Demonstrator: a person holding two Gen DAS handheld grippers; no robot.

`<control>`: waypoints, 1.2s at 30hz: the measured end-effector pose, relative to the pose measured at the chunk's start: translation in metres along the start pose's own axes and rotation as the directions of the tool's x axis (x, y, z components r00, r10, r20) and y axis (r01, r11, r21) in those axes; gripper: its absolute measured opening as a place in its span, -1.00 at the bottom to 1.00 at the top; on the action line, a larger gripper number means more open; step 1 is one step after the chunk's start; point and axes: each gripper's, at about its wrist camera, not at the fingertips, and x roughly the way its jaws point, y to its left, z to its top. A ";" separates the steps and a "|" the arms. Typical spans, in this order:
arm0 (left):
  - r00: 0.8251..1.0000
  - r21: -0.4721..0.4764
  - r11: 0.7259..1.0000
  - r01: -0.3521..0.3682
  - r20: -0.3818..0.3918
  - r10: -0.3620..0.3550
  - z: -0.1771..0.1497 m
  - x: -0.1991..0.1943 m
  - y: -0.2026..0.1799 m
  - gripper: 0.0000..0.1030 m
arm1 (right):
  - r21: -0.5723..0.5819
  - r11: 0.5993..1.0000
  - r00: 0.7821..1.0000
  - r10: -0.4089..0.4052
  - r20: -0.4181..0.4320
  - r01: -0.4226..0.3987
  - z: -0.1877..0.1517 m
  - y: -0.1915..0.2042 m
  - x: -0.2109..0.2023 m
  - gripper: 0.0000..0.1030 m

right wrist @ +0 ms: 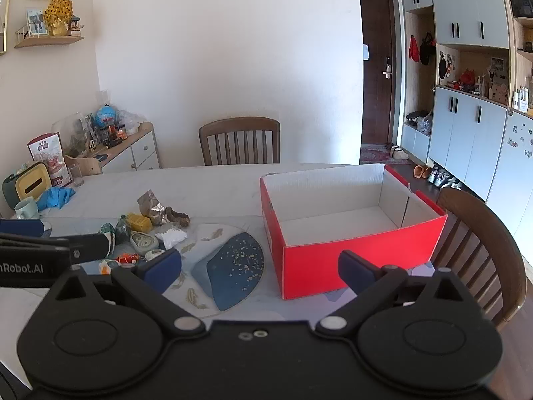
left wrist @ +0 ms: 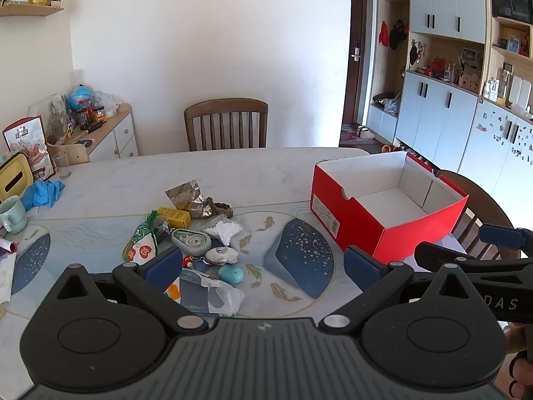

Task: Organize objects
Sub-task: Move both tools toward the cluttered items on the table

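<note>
Left wrist view: left hand-held gripper (left wrist: 263,266) hovers w/ jaws spread wide, nothing btwn them. Using the red box (left wrist: 386,213) as landmark: it stands open and empty on the surface (left wrist: 233,173), and the clutter pile lies well to its left. In the pile: crumpled foil packet (left wrist: 186,196), yellow box (left wrist: 175,217), grey-green tape dispenser (left wrist: 191,241), bag of white pellets (left wrist: 223,231), snack pouch (left wrist: 141,248), teal oval item (left wrist: 231,274), clear plastic bag (left wrist: 213,295) nearest the camera. Blue glove (left wrist: 43,191) and mug (left wrist: 12,215) sit far left of the box, apart from the pile.

Right wrist view: right hand-held gripper (right wrist: 260,268) also wide open, empty, hanging just in front of the box's near wall. Pile is left of the box, partly hidden by the other tool's arm.

Risks, as I judge them: items overlap and touch, so closing on one prob. drags or flips a neighbour; the keychain bits by the shell-like piece (left wrist: 221,256) could snag. Pellet bag and plastic bag are limp, likely to slip or spill if pinched at a corner. Box is light cardboard; a low approach may clip its rim and shove it toward the surface edge by the chair (right wrist: 479,250). Both tools working close could collide.
</note>
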 end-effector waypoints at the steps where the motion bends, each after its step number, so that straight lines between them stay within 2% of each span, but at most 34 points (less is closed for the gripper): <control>1: 1.000 -0.001 1.000 -0.001 0.001 0.001 -0.001 0.000 0.000 1.00 | -0.001 1.000 1.000 -0.001 0.002 0.001 0.000 0.001 -0.001 0.95; 6: 1.000 -0.013 1.000 -0.009 0.001 0.009 -0.002 0.002 0.002 1.00 | 0.000 0.999 0.999 0.032 0.019 -0.032 0.000 0.003 -0.002 0.97; 22: 0.999 -0.054 0.998 -0.028 0.024 0.029 0.000 0.002 0.012 1.00 | -0.015 0.998 0.997 0.067 0.028 -0.067 0.004 0.006 0.005 0.97; 31: 0.997 -0.087 0.995 -0.049 0.062 0.055 0.003 -0.004 0.019 1.00 | -0.030 0.995 0.995 0.094 0.034 -0.093 0.008 0.010 0.010 0.98; 36: 0.997 -0.067 0.998 -0.013 0.081 0.019 0.003 -0.006 0.022 1.00 | -0.050 0.993 0.994 0.108 0.023 -0.106 0.009 0.018 0.015 0.98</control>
